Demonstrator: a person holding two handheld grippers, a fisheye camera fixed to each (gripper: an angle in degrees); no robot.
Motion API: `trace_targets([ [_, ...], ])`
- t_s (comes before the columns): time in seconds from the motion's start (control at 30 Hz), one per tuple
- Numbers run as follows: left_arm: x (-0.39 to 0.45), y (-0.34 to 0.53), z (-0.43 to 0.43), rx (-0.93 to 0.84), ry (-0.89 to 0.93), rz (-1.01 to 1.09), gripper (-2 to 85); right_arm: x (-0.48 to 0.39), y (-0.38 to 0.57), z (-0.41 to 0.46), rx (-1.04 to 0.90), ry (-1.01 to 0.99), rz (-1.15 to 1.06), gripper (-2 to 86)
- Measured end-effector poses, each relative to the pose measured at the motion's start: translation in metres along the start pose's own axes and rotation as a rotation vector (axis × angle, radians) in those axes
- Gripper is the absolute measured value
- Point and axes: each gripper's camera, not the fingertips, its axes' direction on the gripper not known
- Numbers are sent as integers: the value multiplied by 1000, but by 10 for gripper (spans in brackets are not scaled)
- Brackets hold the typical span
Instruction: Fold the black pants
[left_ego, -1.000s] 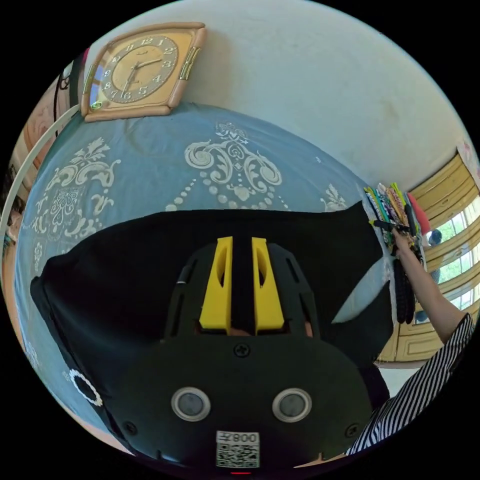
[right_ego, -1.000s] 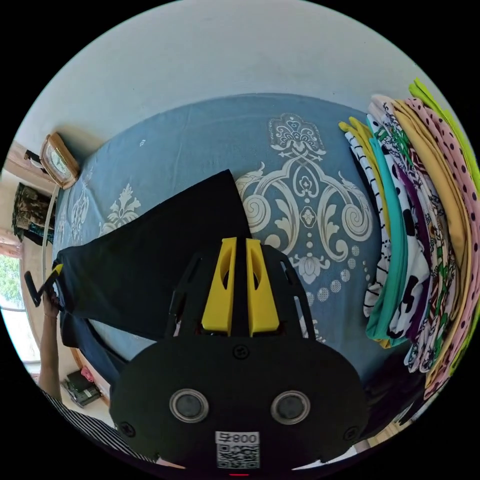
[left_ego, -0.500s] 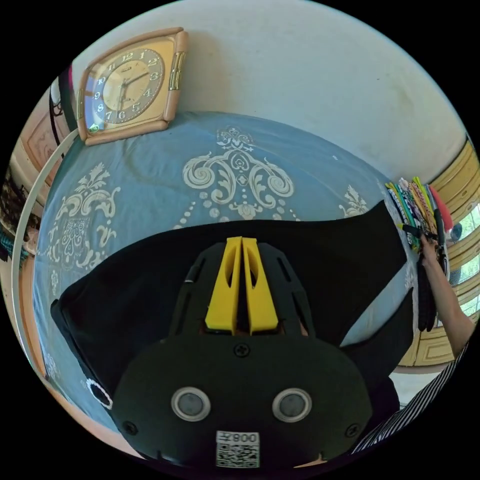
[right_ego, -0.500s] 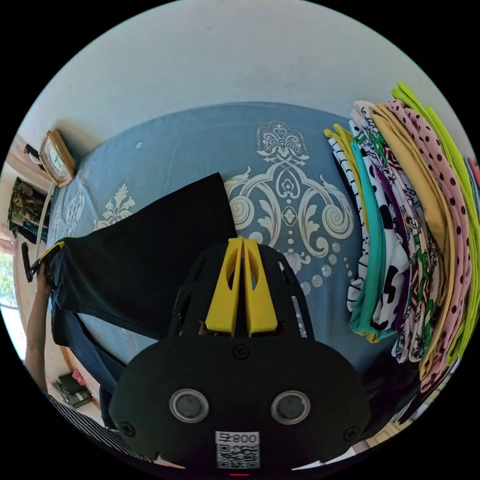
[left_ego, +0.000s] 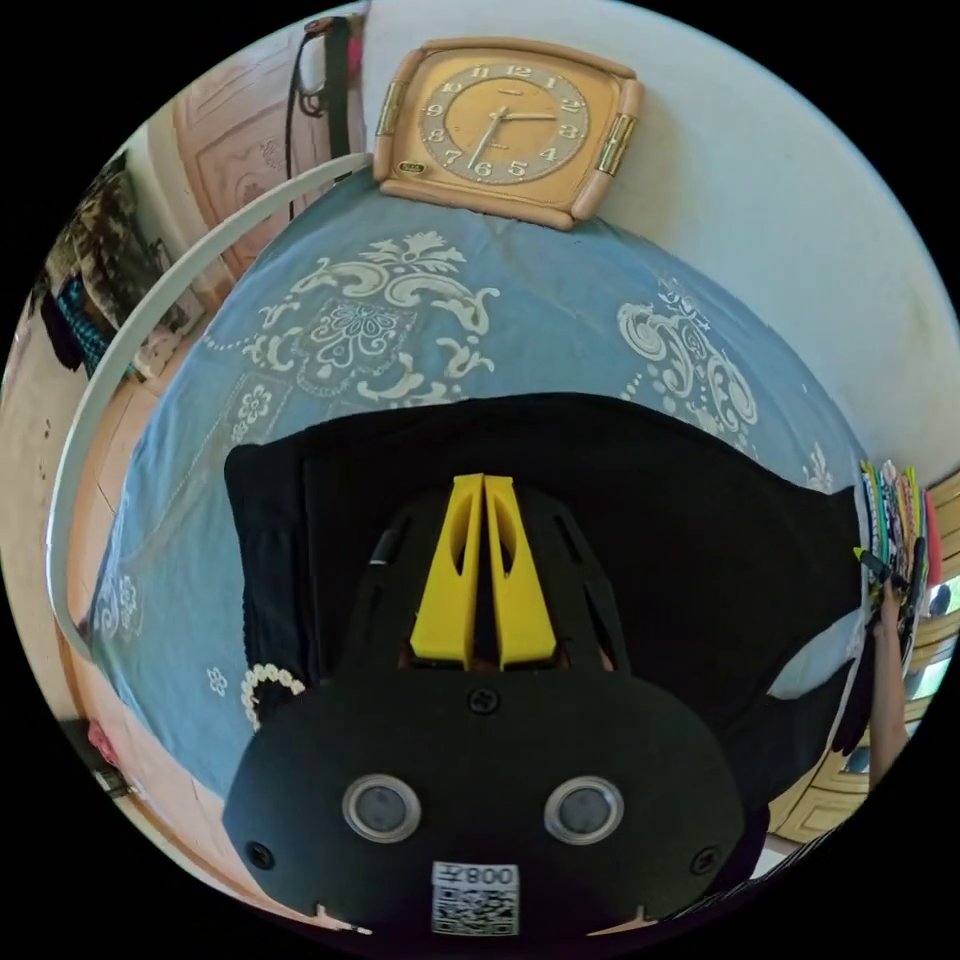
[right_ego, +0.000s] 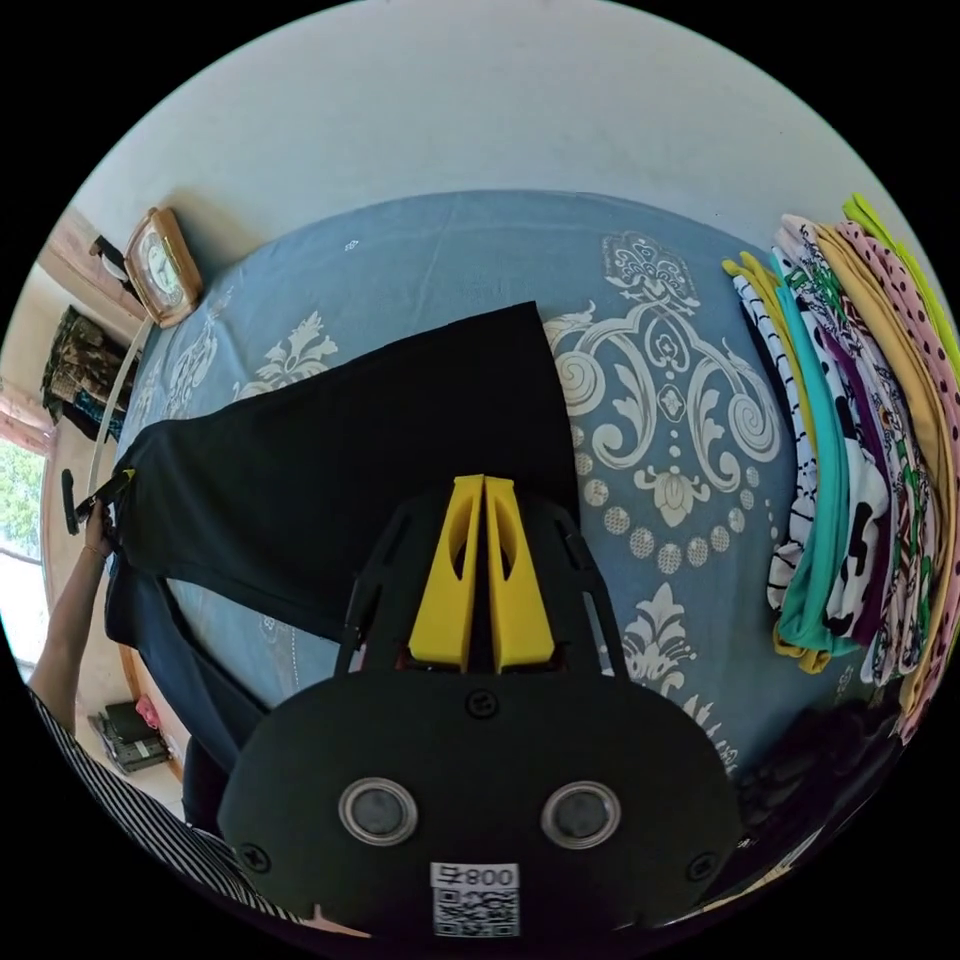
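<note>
Black fabric pants (left_ego: 640, 520) spread flat on blue patterned bedsheet (left_ego: 330, 330). Left gripper (left_ego: 485, 490) yellow jaws closed together over pants; grip on cloth can't be confirmed. Right gripper (right_ego: 484, 492) same. Clock numerals 1–12 readable on tan square wall clock (left_ego: 507, 125).

Numerals 1 to 12 on the clock (left_ego: 506, 128)

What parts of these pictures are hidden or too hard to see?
- Left gripper view: the near edge of the black pants is hidden behind the left gripper, so what its fingers pinch cannot be told.
- Right gripper view: the same goes for the right gripper.
- Right gripper view: the stack of folded patterned clothes is cut off by the picture's edge.
</note>
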Motion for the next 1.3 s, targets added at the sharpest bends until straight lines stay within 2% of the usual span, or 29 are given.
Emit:
trace_targets([
  [0.13, -10, 10, -11, -15, -30, 45, 2, 2, 8, 0, 13, -14, -5, -3],
  [0.27, -43, 46, -41, 110, -61, -2, 2, 2, 20, -1, 26, -4, -4, -3],
  [0.33, -63, 52, -39, 71, -136, -67, 2, 1, 26, 1, 37, 6, -8, -4],
  [0.4, -88, 54, -26, -32, -108, -106, 2, 3, 26, 2, 37, -11, 13, -4],
  [0.5, -103, 56, -30, -26, -119, -149, 2, 5, 27, 3, 21, -28, 14, -3],
  [0.63, -109, 80, -51, 19, -168, -47, 2, 9, 39, -4, 26, -6, 38, 4],
  [0.77, -139, 145, -92, 102, -84, -4, 6, -2, 62, -18, 73, -66, -7, 16],
  [0.87, -173, 205, -120, 117, -64, -27, 14, -44, 84, -20, 64, -171, -127, 33],
  [1.0, -236, 293, -148, 77, 9, -173, 51, -120, 122, -4, -65, -285, -331, 59],
  [1.13, -296, 360, -163, 59, 35, -371, 81, -157, 167, -2, -137, -246, -405, 61],
  [1.23, -341, 402, -159, 63, 160, -540, 95, -159, 194, -3, -187, -238, -379, 60],
  [1.3, -370, 420, -145, 74, 366, -621, 84, -156, 208, -4, -216, -257, -335, 59],
])
